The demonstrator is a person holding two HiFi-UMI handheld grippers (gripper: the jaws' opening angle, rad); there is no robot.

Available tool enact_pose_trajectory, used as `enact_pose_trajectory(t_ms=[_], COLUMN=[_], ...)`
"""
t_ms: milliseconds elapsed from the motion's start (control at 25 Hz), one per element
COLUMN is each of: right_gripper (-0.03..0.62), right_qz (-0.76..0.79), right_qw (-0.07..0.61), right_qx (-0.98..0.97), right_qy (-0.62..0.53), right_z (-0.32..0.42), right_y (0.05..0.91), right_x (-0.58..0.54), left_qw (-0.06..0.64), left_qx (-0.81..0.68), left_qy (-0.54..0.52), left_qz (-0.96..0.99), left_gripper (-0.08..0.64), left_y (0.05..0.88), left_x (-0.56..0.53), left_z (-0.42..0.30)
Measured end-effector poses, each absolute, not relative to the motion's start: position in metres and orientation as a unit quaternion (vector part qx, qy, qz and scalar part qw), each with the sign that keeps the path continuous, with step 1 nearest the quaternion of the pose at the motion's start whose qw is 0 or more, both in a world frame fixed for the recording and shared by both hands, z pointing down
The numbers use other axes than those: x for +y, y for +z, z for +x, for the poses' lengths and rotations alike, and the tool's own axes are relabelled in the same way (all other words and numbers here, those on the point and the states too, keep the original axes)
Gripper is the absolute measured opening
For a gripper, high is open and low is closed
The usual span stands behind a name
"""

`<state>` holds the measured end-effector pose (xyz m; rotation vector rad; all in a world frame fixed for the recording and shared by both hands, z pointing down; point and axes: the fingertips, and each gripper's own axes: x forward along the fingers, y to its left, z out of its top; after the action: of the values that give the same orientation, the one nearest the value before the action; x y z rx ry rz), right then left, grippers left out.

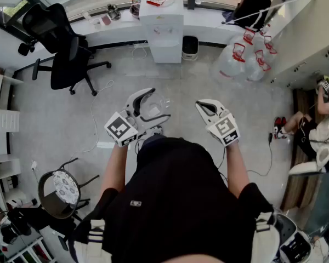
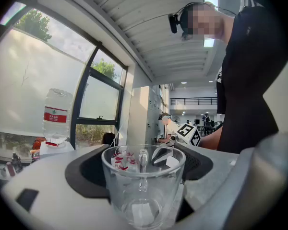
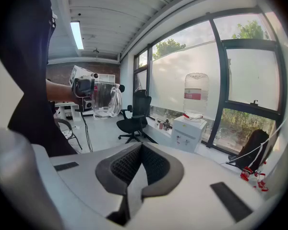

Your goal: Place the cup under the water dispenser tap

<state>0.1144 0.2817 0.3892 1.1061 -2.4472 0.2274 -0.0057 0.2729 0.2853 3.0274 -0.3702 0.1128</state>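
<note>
A clear glass cup (image 2: 143,186) with a handle stands upright between the jaws of my left gripper (image 1: 149,107), which is shut on it and holds it in the air. In the head view the cup (image 1: 155,104) hangs above the floor, well short of the white water dispenser (image 1: 164,32) by the window. The dispenser (image 3: 189,133) carries a large bottle (image 3: 196,96) on top. My right gripper (image 1: 207,108) is beside the left one, shut and holding nothing. Its own view shows the cup (image 3: 105,99) off to its left.
A black office chair (image 1: 63,48) stands left of the dispenser, and a small bin (image 1: 190,47) right of it. Several empty water bottles (image 1: 244,59) are piled at the right. A round stool (image 1: 60,188) is near left. A seated person (image 1: 318,125) is at the right edge.
</note>
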Motion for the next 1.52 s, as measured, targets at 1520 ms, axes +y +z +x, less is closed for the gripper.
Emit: enact_pose_trajectory(t_ms=[1520], right_gripper=[-0.006], right_qz=[0.343], right_qw=[0.263], right_qx=[-0.899], right_qy=[0.063], right_z=[0.124], right_y=[0.427], right_x=[0.283], left_qw=[0.052], left_qx=[-0.168], left_qy=[0.061], left_qz=[0.983], left_gripper=[0.411], left_y=[0.298], left_x=[0.275], left_z=[0.009])
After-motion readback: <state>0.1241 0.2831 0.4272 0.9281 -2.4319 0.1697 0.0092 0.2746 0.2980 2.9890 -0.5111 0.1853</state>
